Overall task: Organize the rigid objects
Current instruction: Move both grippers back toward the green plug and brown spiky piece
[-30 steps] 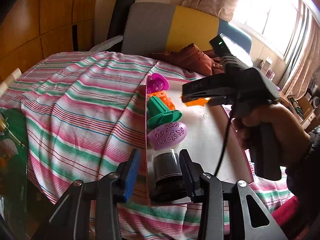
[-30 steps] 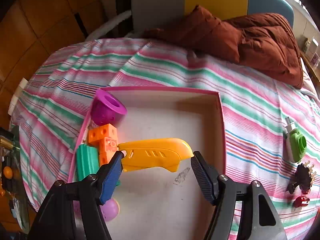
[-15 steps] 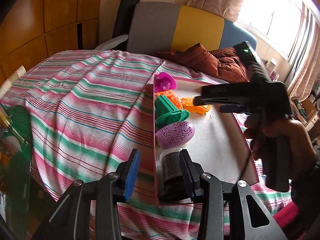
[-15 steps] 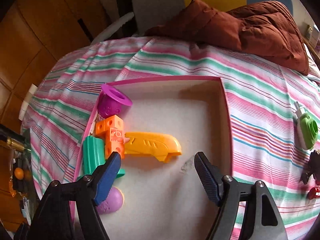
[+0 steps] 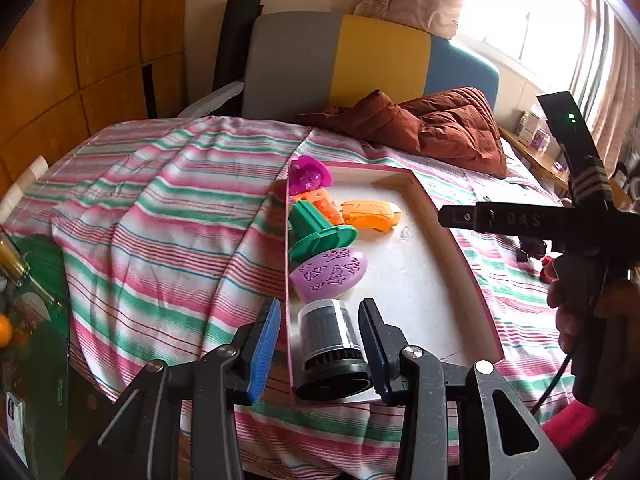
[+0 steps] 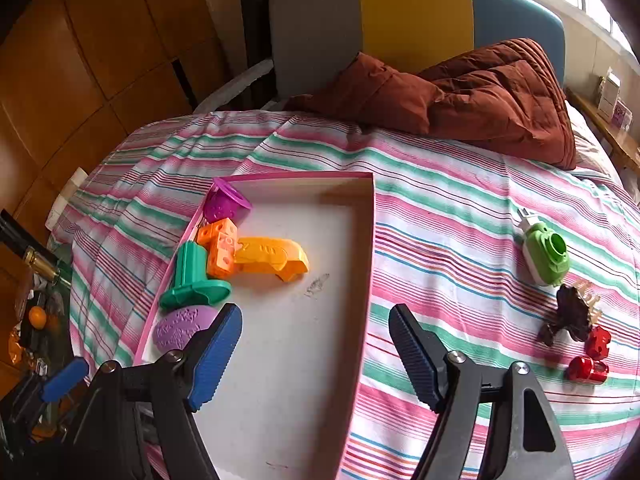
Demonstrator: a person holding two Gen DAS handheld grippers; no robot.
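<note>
The left gripper (image 5: 318,342) stands spread around a black cylinder (image 5: 330,350) at the pink tray's (image 6: 370,240) near-left corner, apparently without pinching it. The right gripper (image 6: 316,354) hangs wide apart, empty, above the tray's right rim, toys (image 6: 222,258) lining its left wall

Home bedroom, bed w/ striped sheet (image 6: 460,208), padded headboard (image 6: 416,16), curtained window (image 5: 520,8), wood-panel wall (image 5: 92,40)

Daylight glares through the window (image 5: 520,20); frames sharp, fisheye-bent with dark corners.
</note>
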